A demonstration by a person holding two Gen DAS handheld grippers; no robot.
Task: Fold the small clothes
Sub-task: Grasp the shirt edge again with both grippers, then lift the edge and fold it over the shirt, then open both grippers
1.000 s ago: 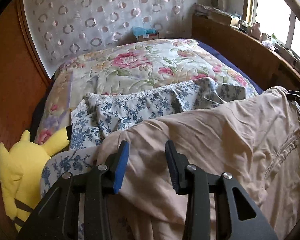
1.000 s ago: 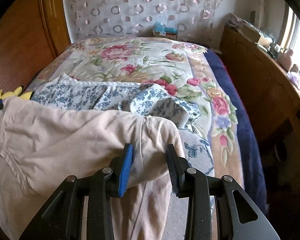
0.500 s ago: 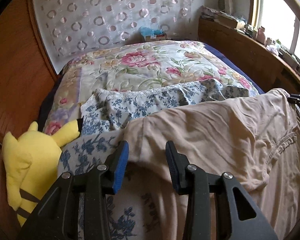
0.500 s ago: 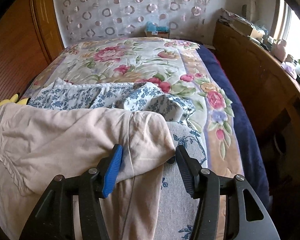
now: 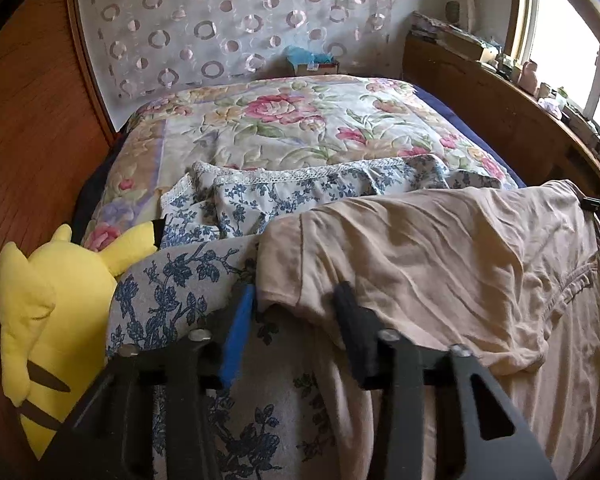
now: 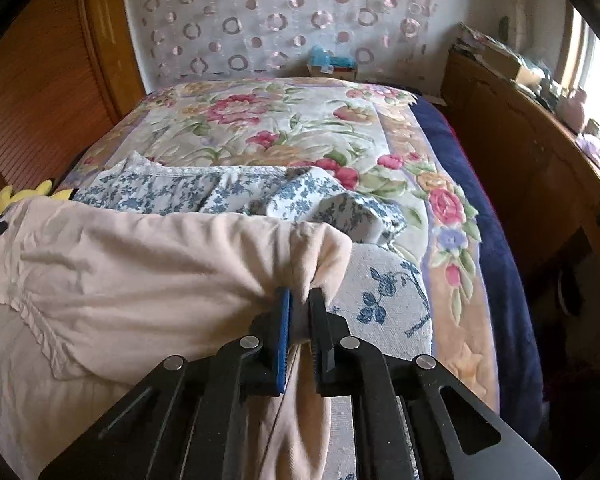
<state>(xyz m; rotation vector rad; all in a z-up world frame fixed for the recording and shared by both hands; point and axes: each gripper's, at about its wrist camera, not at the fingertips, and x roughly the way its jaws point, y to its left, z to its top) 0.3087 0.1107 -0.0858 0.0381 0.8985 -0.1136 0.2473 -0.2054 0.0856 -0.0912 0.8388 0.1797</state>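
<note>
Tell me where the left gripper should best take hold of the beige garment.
Probably the folded left corner of the beige garment, approached from the near edge: that corner lifts off the bedding between the left gripper's open fingers. The right gripper already pinches the opposite corner.

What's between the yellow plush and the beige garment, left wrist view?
A blue-floral cushion sits between the yellow plush and the beige garment, seen in the left wrist view.

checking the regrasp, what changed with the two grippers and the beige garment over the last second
The right gripper opened half a second ago, then shut on the beige garment at its folded corner. The left gripper stayed open and backed off the garment's edge. The blue floral cloth and yellow plush toy stayed put.
</note>
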